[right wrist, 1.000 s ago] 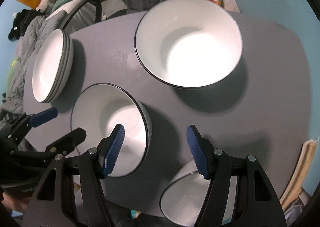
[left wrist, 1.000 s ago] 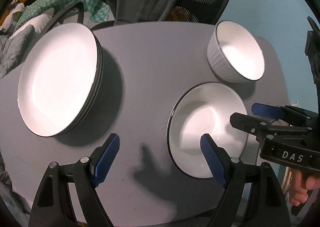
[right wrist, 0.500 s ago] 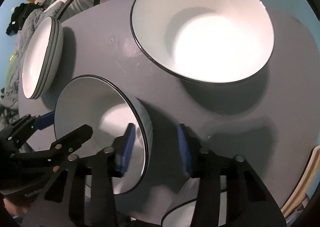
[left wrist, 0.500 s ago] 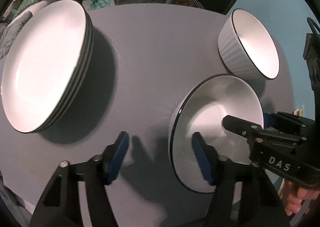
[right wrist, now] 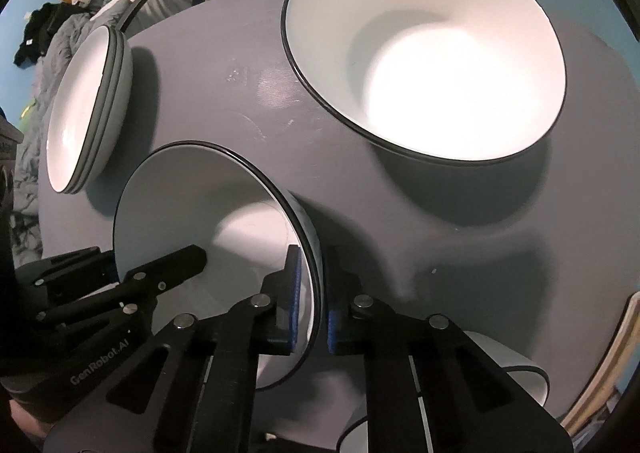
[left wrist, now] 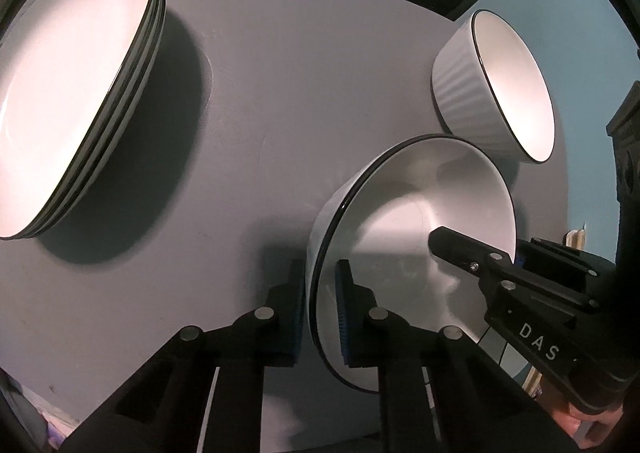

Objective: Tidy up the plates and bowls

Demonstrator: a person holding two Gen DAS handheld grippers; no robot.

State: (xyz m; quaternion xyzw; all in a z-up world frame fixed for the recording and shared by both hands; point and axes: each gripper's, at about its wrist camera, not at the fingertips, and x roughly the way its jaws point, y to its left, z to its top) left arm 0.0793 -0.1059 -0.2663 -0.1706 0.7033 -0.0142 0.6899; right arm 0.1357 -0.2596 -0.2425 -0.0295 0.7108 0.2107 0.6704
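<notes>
Hard to make out: stack of plates (left wrist: 68, 93) cut off at the left edge of the left wrist view, three or so dark rims countable, exact number unclear. Ribbed bowl (left wrist: 492, 85) at upper right, complete, just beside the shallow bowl (left wrist: 404, 213) at lower right, whose far wall sits partly behind black gripper hardware. In the right wrist view, a further white dish (right wrist: 516, 377) at the bottom edge, mostly hidden behind the gripper arm and cut by the frame, kind unclear. Dark chair and draped cloth along the top edge, cropped. Part of a hand (left wrist: 592, 419) at the lower right corner, blurred.

Left gripper (left wrist: 318, 317): just closed in, blue pads now clenched on the shallow bowl's near-left rim, one pad outside the wall, one inside. Right gripper (right wrist: 310, 301): likewise just closed in, pads pinching the same bowl's opposite rim, inner pad against the white interior, outer pad against the outside wall. Shallow bowl on the grey table (left wrist: 260, 101), lower centre, grasped from both sides. Whether still touching the tabletop: cannot tell.
</notes>
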